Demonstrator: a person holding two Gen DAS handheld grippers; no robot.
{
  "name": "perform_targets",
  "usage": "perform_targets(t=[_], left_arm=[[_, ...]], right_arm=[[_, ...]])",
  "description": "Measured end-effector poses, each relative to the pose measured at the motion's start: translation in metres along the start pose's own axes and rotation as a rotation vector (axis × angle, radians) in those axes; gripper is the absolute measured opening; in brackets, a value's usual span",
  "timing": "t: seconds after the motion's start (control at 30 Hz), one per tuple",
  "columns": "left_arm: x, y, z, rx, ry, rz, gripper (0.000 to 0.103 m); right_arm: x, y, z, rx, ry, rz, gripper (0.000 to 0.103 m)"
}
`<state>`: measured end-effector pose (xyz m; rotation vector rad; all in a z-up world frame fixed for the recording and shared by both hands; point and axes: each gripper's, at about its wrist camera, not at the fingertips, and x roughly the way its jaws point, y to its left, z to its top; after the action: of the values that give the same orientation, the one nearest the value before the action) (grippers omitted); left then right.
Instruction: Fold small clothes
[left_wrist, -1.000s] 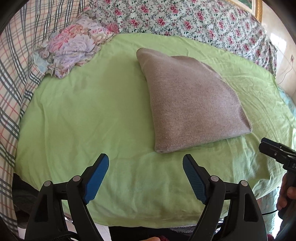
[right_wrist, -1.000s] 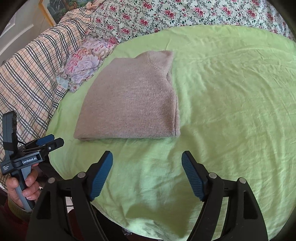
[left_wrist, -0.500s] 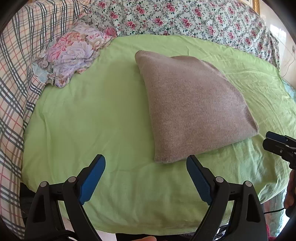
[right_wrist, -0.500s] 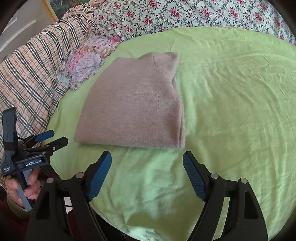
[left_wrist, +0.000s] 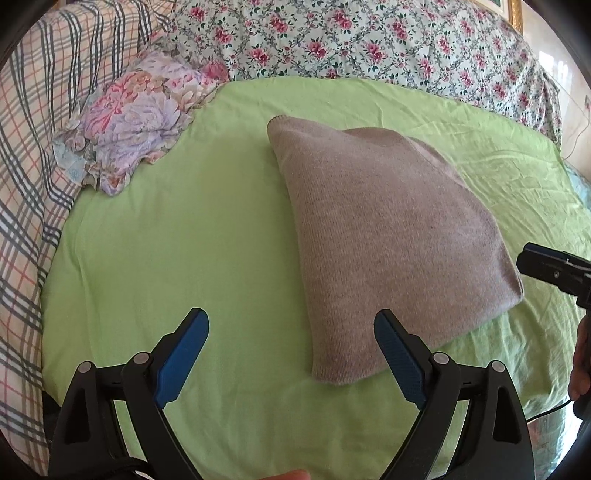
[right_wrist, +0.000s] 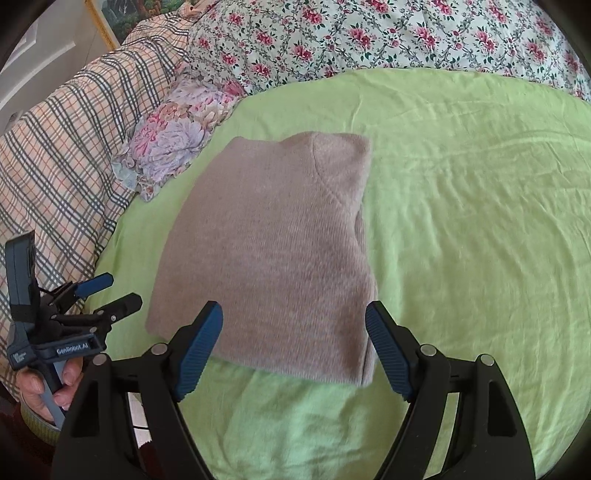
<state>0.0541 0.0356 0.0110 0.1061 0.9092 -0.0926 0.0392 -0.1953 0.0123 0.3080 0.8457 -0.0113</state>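
Folded sweater on green sheet; right gripper wide, empty.

A bed covered by a creased light-green sheet carries a folded grey-brown knit garment, lying flat near the front edge. At the far left corner a crumpled pastel floral cloth rests, seemingly half on the sheet. Rose-print bedding runs along the far edge, and checked bedding along the left edge.
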Motion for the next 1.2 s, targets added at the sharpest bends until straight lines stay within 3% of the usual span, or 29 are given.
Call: perform_targets(t=[0.23,0.43,1.2], left_arm=[[0.006,-0.005,0.012,0.0,0.012,0.015,0.093],[0.011,-0.012,0.015,0.043,0.018,0.082,0.094],[0.022,-0.012,0.024,0.053,0.013,0.111,0.094]], right_arm=[[0.007,0.002,0.012,0.025,0.002,0.023,0.08],[0.008,0.013,0.007,-0.018,0.037,0.025,0.08],[0.03,0.032,0.008,-0.096,0.081,-0.014,0.087]])
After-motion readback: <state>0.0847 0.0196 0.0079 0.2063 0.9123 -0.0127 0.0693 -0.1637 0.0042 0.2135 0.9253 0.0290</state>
